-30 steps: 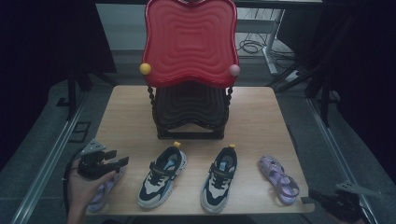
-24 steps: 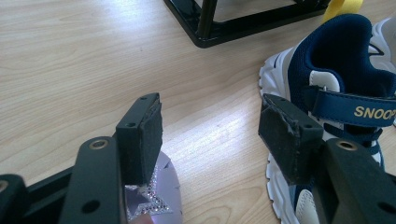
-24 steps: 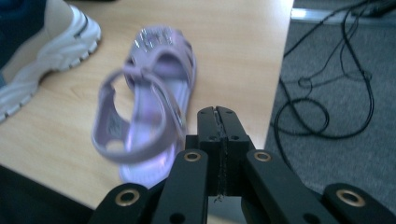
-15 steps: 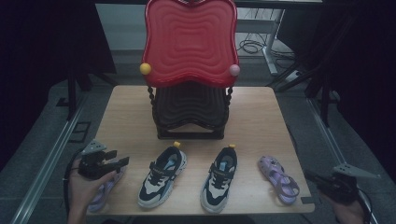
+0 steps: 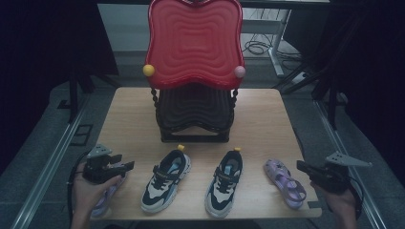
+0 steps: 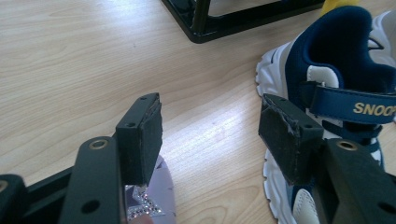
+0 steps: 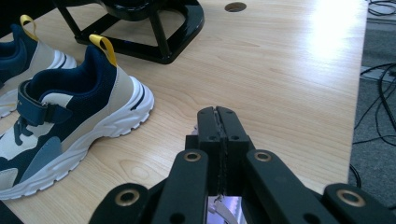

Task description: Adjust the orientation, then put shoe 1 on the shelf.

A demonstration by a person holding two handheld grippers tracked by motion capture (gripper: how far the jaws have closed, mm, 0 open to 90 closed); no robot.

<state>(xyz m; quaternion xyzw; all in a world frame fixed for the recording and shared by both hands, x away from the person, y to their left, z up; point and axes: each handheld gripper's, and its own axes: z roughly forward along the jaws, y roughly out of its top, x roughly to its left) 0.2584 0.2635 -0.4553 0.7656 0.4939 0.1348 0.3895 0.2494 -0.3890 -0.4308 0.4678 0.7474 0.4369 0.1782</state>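
Four shoes lie in a row along the table's near edge. A lilac sandal point(image 5: 101, 202) is at the far left, half under the person's hand, and my left gripper point(image 5: 128, 166) hovers over it, open. In the left gripper view the jaws point(image 6: 210, 130) stand wide apart above the sandal's glittery strap point(image 6: 152, 203), with the left navy-and-white sneaker point(image 6: 341, 93) beside the right jaw. The matching lilac sandal point(image 5: 285, 182) lies at the far right. My right gripper point(image 5: 301, 166) is just to its right, shut and empty point(image 7: 219, 112), with a bit of sandal point(image 7: 224, 210) under it.
Two navy-and-white sneakers point(image 5: 166, 181) point(image 5: 224, 183) sit between the sandals. A black rack point(image 5: 193, 114) stands mid-table with a large red wavy tray point(image 5: 193, 43) upright on it. The table edge point(image 5: 305, 210) runs close by the right sandal. Cables lie on the floor point(image 7: 373, 93).
My right gripper has come up from the lower right corner to beside the right sandal. The left gripper has barely moved.
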